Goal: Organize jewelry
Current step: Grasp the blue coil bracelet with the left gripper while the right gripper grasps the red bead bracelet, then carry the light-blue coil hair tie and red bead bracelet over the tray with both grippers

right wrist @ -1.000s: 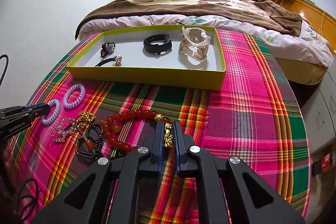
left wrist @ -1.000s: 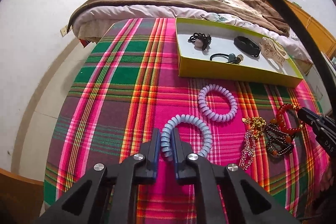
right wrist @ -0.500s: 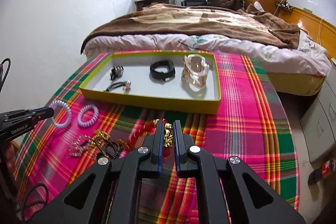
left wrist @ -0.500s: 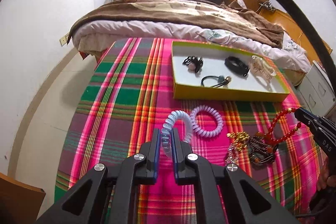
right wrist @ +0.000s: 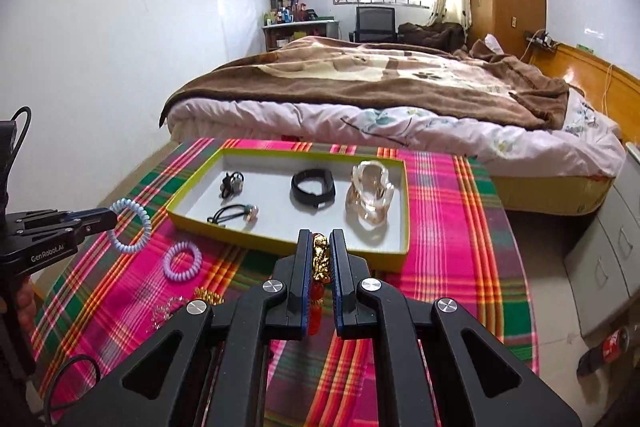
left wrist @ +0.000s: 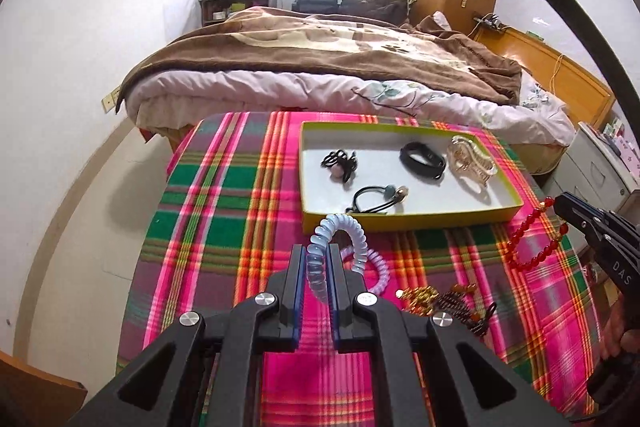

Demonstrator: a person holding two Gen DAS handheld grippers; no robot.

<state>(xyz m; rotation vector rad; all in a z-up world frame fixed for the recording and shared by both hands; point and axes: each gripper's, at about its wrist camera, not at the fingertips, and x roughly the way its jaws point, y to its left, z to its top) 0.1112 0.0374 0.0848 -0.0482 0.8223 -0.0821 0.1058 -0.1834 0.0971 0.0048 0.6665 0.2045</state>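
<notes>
Two grippers are seen raised over a plaid-covered table (right wrist: 460,211), each clamped on a piece of jewelry.

Behind the table a bed (right wrist: 380,83) under a brown blanket is shown. On the cloth's far half a yellow-rimmed tray (right wrist: 403,203) is set, in which a clear claw clip (right wrist: 370,199) at the right, a black band (right wrist: 314,187) in the middle and two black hair ties (right wrist: 232,199) at the left are laid. The left gripper (left wrist: 318,263) is closed on a pale blue coil hair tie (left wrist: 340,231), held clear of the cloth. The right gripper (right wrist: 320,259) is clenched on a red bead bracelet (left wrist: 528,239) at its gold charm (right wrist: 320,257), the beads hanging free. On the near cloth a lilac coil tie (right wrist: 183,262) and a small heap of gold and dark bracelets (left wrist: 444,301) are left lying.
</notes>
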